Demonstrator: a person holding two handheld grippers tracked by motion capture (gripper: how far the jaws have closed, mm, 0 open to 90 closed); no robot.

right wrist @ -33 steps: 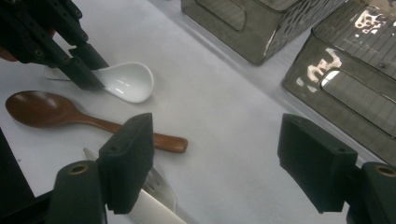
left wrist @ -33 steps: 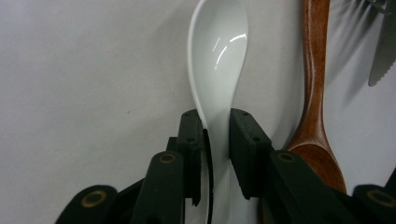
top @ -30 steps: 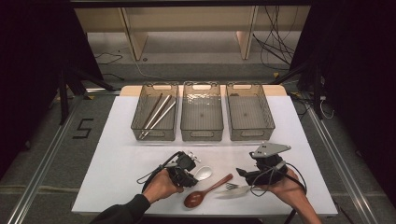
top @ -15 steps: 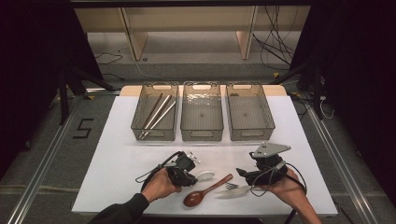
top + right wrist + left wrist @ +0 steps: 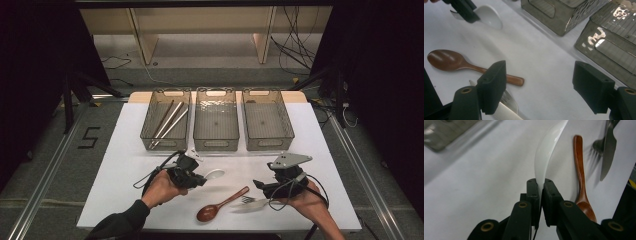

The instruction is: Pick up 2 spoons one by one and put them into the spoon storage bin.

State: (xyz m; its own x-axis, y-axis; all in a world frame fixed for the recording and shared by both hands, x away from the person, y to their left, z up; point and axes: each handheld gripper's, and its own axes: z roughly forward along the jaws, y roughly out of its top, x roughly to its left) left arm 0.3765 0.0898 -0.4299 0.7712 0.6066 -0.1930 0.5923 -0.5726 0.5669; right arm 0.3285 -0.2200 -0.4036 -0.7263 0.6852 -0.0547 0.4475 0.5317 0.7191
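Observation:
My left gripper (image 5: 196,176) (image 5: 540,187) is shut on the handle of a white ceramic spoon (image 5: 214,174) (image 5: 547,155), whose bowl points right, toward the table's middle. A brown wooden spoon (image 5: 221,204) (image 5: 580,173) (image 5: 452,60) lies on the white table just in front of it. A metal fork (image 5: 246,199) (image 5: 597,147) and a knife (image 5: 608,146) lie beside the wooden spoon's handle. My right gripper (image 5: 260,186) (image 5: 540,82) stands open just above the fork and knife, holding nothing. In the right gripper view the left gripper (image 5: 464,9) shows holding the white spoon (image 5: 489,17).
Three clear bins stand in a row at the back of the white table (image 5: 320,145): the left bin (image 5: 164,143) holds chopsticks (image 5: 169,121), the middle bin (image 5: 216,145) and right bin (image 5: 270,143) show nothing inside. Dark floor surrounds the table.
My left gripper has moved a little toward the bins with the white spoon in it. The right gripper, wooden spoon, fork and knife have stayed put.

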